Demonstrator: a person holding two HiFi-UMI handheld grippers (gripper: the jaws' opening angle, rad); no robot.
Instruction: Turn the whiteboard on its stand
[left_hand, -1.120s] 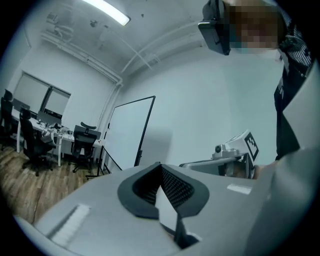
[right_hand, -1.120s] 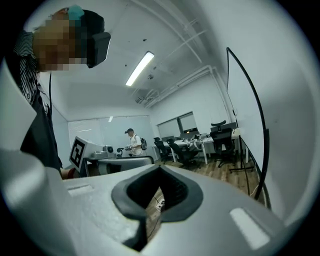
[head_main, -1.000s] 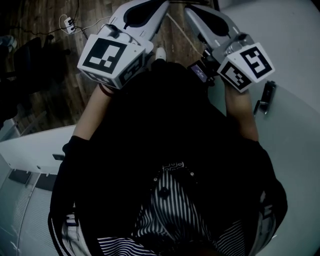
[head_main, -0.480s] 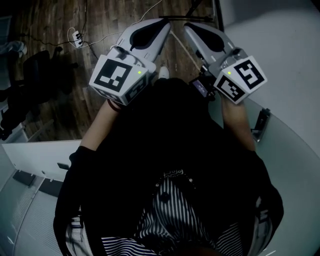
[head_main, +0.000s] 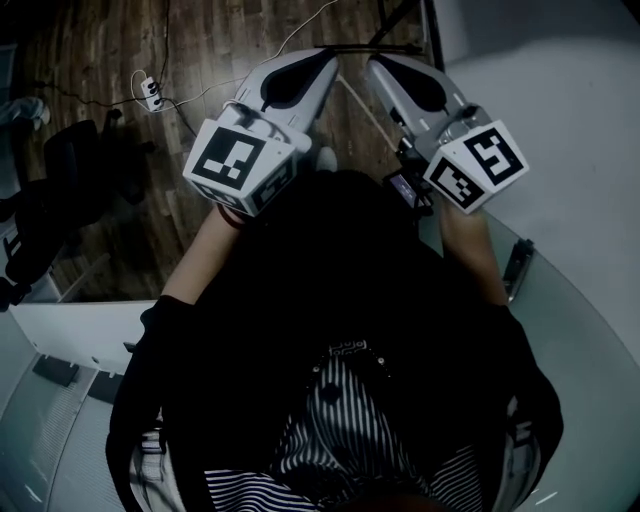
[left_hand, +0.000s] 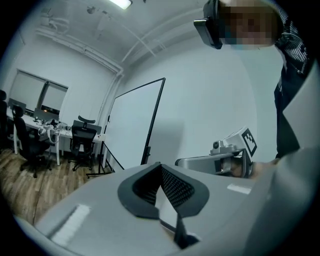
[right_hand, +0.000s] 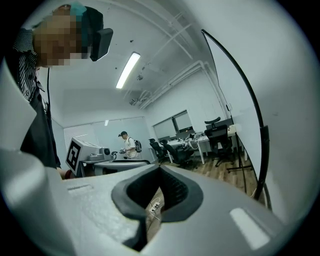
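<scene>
Open floor (head_main: 220, 50) is left ahead, bounded by the whiteboard (head_main: 560, 80) at right and a chair (head_main: 75, 165) at left.

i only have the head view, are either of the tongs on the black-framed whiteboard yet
observer: no. The left gripper view shows the left tongs shut on nothing, and the black-framed white whiteboard stands ahead of them, untouched.
operator: and the right ones
observer: the right tongs are shut and empty too. The board's black frame runs along the right side of that view, outside the tongs.
operator: anyone else around
observer: yes, a person with a backpack stands far off across the room.
</scene>
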